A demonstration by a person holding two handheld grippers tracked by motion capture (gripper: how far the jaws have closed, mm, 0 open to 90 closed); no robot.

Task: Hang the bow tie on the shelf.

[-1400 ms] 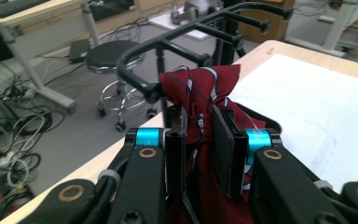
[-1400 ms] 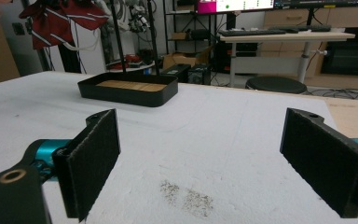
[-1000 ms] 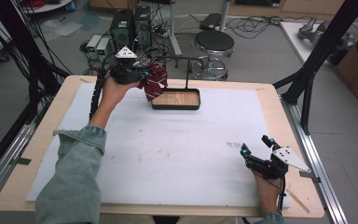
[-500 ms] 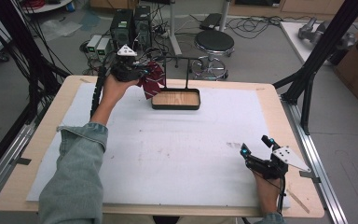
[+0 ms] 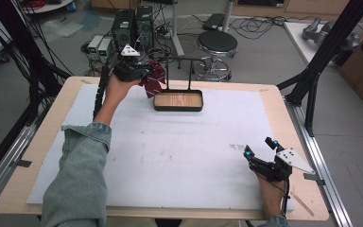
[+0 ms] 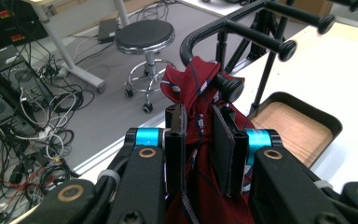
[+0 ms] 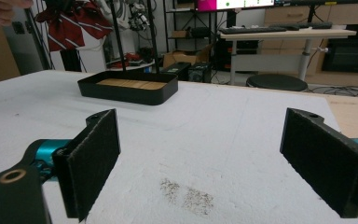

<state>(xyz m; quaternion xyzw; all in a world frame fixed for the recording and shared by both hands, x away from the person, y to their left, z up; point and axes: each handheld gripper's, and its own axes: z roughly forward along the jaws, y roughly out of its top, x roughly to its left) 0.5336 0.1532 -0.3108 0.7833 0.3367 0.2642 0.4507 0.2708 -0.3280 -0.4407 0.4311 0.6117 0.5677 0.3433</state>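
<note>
A: Left gripper view: left gripper (image 6: 198, 149) with jaws pinching a dark red striped cloth (image 6: 196, 93), fabric bunched between the two pads and spilling below.

B: And above the jaws?

A: Cloth top draped against a knobbed peg of the black metal rack (image 6: 242, 28). Just beyond, the black tray with a wooden floor (image 6: 298, 126).

B: From the high view?

A: Same cloth (image 5: 152, 78) held up at the table's far left, beside the rack's uprights (image 5: 179, 71), clear of the white table sheet (image 5: 170, 151). Left hand (image 5: 116, 87) wrapped round the left gripper (image 5: 139, 73).

B: Right side?

A: Right gripper (image 5: 260, 149) low at the near right corner, jaws spread wide, nothing between them. Well apart from cloth and tray (image 5: 178, 108).
</note>
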